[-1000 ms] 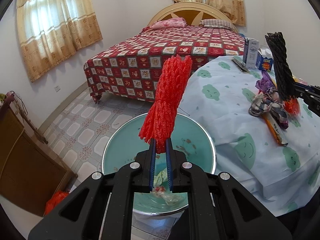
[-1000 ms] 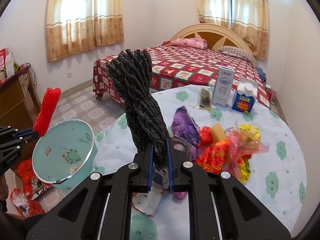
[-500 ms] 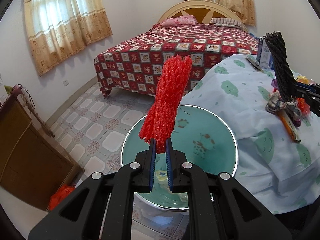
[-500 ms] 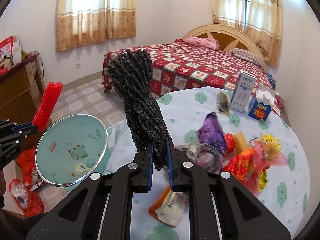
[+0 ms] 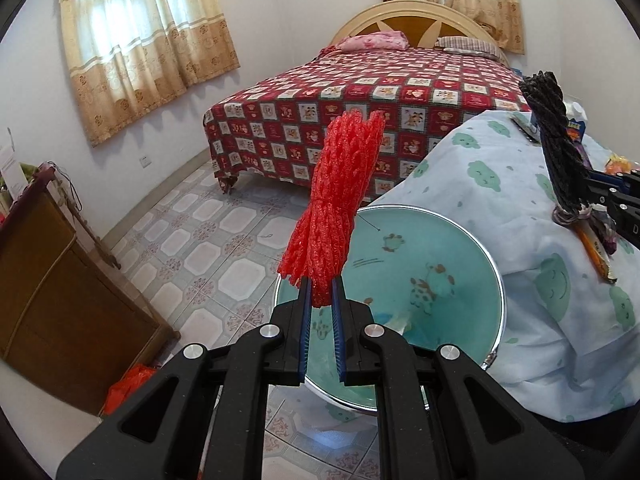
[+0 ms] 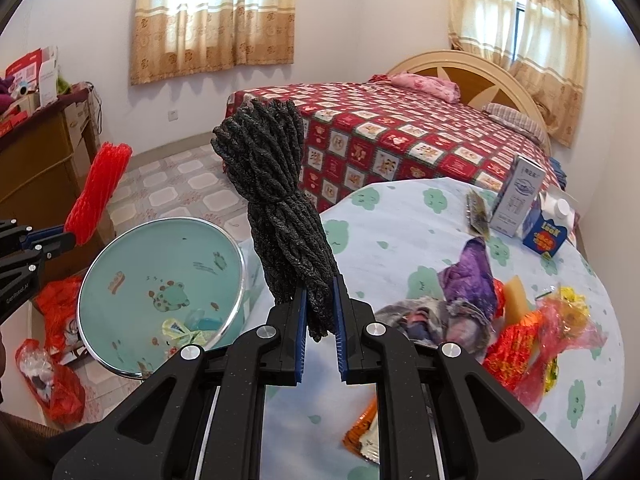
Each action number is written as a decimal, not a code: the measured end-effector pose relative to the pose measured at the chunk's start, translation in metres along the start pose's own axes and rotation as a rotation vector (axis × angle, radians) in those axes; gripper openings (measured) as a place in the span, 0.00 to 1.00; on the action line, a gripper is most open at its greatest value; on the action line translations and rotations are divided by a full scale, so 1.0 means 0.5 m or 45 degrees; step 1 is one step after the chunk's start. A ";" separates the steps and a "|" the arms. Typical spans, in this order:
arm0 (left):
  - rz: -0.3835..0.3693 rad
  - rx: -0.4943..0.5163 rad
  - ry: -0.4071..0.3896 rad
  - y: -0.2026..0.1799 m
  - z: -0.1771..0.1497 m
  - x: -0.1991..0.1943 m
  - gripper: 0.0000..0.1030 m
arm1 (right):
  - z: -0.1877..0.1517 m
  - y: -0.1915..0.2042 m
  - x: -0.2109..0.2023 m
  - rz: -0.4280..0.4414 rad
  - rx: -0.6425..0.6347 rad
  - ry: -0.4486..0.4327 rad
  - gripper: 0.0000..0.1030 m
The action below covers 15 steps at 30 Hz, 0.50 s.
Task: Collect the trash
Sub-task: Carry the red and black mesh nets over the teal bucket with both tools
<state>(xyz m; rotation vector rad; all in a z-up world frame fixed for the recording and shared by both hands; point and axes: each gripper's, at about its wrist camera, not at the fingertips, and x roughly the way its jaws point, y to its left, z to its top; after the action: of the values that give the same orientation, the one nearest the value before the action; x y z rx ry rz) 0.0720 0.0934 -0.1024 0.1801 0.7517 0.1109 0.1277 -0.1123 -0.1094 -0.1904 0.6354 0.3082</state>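
My left gripper is shut on a red foam net bundle, held upright over the near rim of a teal bin with a chrome rim that stands on the floor beside the table. My right gripper is shut on a black foam net bundle, held upright above the table edge, to the right of the bin. A few wrappers lie in the bin. More trash lies on the table at the right.
The round table has a pale cloth with green clouds; two cartons stand at its far side. A bed with a red quilt is behind. A wooden cabinet and red bags are at the left.
Both grippers have shifted left toward the bin, each still holding its bundle. The bin now fills more of both views and the table trash sits further right.
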 end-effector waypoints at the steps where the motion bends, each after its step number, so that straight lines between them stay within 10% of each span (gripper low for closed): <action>1: 0.003 -0.001 0.002 0.002 0.000 0.000 0.10 | 0.003 0.004 0.003 0.003 -0.006 0.003 0.12; 15: 0.029 -0.030 0.022 0.025 -0.009 0.007 0.10 | 0.008 0.039 0.026 0.035 -0.057 0.028 0.12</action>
<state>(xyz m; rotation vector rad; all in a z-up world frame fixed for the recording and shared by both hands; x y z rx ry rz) 0.0711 0.1068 -0.1053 0.1656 0.7657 0.1432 0.1334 -0.0901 -0.1155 -0.2284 0.6540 0.3474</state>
